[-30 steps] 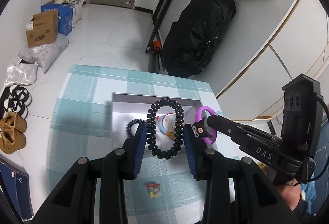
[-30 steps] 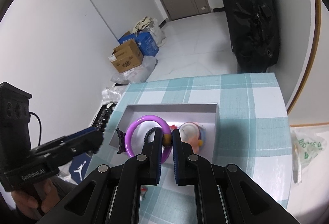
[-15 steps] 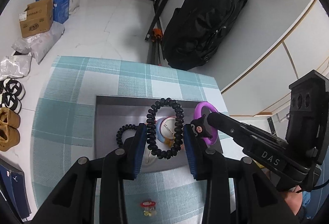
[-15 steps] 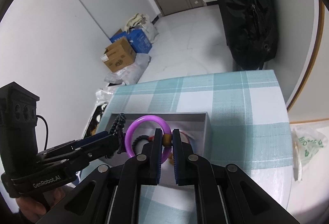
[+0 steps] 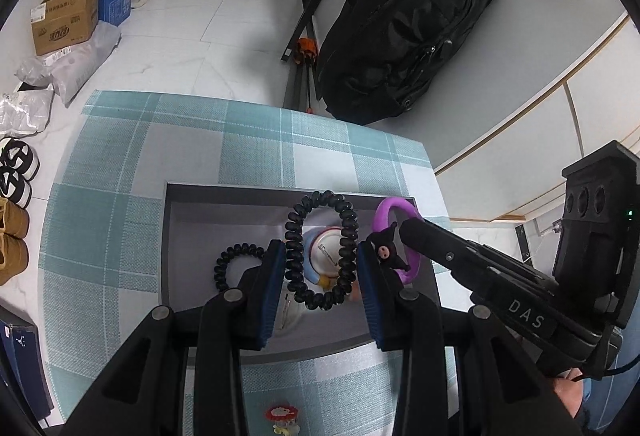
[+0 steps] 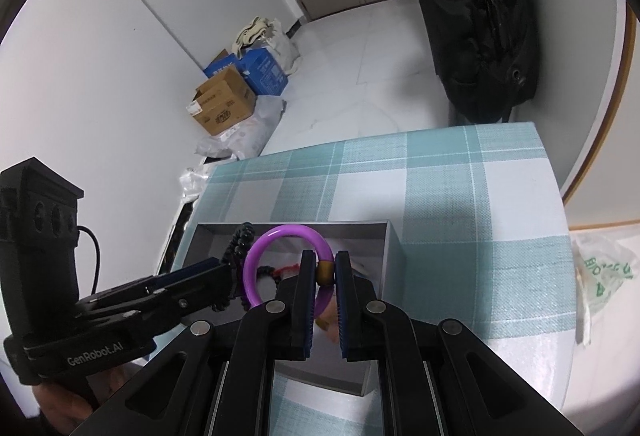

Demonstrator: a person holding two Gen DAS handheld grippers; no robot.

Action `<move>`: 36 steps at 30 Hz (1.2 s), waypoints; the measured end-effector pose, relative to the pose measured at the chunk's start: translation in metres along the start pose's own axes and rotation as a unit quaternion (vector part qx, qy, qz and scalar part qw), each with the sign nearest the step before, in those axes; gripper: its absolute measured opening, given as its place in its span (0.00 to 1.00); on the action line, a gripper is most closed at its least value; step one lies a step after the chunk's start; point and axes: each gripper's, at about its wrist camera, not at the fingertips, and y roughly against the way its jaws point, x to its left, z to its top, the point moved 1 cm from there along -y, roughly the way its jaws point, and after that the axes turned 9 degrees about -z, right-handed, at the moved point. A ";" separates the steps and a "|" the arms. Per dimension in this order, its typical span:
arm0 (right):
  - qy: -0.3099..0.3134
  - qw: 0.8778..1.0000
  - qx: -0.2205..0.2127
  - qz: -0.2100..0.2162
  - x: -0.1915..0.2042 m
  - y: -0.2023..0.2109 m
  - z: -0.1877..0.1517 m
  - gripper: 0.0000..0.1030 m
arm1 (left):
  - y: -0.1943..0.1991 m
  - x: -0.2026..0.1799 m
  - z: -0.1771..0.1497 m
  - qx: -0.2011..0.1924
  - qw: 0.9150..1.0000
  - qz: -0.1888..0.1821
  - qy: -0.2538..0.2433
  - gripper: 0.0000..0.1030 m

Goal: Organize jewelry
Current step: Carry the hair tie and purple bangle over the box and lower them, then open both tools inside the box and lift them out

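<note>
Pinching a black spiral hair tie (image 5: 320, 248) between its blue-padded fingers (image 5: 270, 292), the left gripper (image 5: 320, 268) holds the loop upright over the grey tray (image 5: 188, 212). Its coils are glossy and bead-like, stretched into a tall oval that touches both pads. A second, smaller black coil tie (image 5: 236, 262) lies on the tray floor just left of the left finger. Behind the held loop sits a round pale trinket (image 5: 324, 256) with a blue rim, lying in the tray.

The right gripper (image 6: 322, 276) has its fingers drawn nearly together on a purple ring (image 6: 260, 256), gripping it at a small gold band (image 6: 325, 273). The ring is smooth, translucent violet, standing upright above the tray's right part; in the left view a small black cartoon charm (image 5: 386, 246) hangs on it.

The tray rests on a teal-and-white checked worktop (image 6: 460, 196). A red-and-yellow clip (image 5: 282, 418) lies on the cloth near the tray's front edge.
</note>
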 end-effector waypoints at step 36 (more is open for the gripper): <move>0.025 0.998 -0.049 0.005 0.002 0.035 -0.014 0.55 | 0.033 0.007 -0.015 -0.038 0.999 -0.008 0.009 0.62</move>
